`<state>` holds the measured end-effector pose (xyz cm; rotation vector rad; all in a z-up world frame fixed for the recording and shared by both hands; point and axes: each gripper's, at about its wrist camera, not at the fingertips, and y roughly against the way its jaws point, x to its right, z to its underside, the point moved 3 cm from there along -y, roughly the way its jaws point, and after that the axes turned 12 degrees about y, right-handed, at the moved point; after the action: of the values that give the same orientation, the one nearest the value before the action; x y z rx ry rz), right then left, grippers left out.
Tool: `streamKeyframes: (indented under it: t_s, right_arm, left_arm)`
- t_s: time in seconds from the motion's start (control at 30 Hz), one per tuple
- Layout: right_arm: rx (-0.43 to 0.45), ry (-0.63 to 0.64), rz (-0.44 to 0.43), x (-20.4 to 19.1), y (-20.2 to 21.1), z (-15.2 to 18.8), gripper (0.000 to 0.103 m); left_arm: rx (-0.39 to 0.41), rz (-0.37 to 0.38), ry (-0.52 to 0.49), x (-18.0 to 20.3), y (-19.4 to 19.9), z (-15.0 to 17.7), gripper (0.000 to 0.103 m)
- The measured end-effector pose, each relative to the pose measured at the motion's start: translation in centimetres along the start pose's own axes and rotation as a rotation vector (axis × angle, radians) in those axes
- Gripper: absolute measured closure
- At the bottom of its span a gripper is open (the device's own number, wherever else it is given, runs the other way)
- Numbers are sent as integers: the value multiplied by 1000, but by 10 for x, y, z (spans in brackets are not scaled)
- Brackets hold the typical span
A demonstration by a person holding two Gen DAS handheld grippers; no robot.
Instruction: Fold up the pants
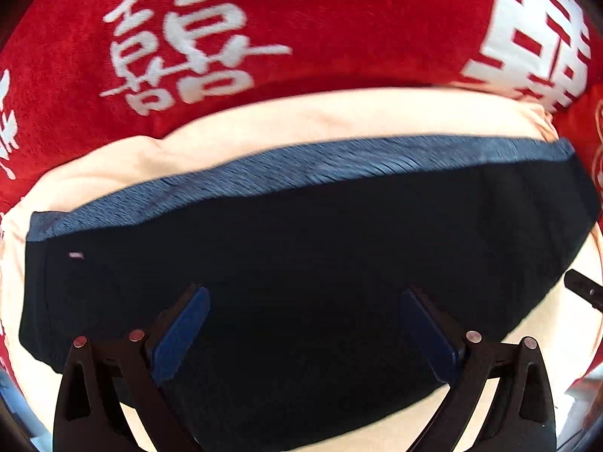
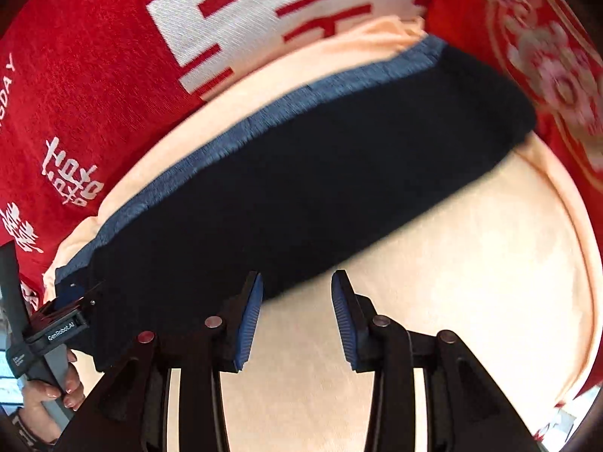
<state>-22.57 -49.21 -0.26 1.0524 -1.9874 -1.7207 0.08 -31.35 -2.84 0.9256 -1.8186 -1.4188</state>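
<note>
The dark navy pants (image 1: 301,248) lie folded into a compact band with a blue-grey waistband (image 1: 320,165) along the far edge, on a peach cloth (image 1: 264,124). My left gripper (image 1: 303,297) is open, its blue pads spread wide just above the pants' near part. In the right wrist view the pants (image 2: 320,173) run diagonally. My right gripper (image 2: 297,282) is open and empty at the pants' near edge, mostly over peach cloth (image 2: 452,263). The left gripper (image 2: 60,320) shows at the pants' left end.
A red blanket with white characters (image 1: 188,37) lies under and beyond the peach cloth, also in the right wrist view (image 2: 94,94). A hand (image 2: 56,388) holds the left gripper's handle at lower left. The right gripper's tip (image 1: 584,288) shows at the right edge.
</note>
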Motion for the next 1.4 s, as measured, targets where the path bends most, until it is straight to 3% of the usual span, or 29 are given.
streamKeyframes:
  t_s: [0.2,0.5,1.23,1.4]
  right_arm:
    - [5,-78,9,30,1,16,61]
    - [34,-168,32,73,11,11,61]
    - [10,-331,-34,87,9,56,61]
    - [11,-317,-34,85,7,56,57]
  left_arm:
    - [-46,-26,-37,23,-17,21,0]
    - [-21,-47,-16,25,-16,28,0]
    - [-45,-82,-18,30,-34,23,0]
    - [-48,-87,-27,33,-34,21,0]
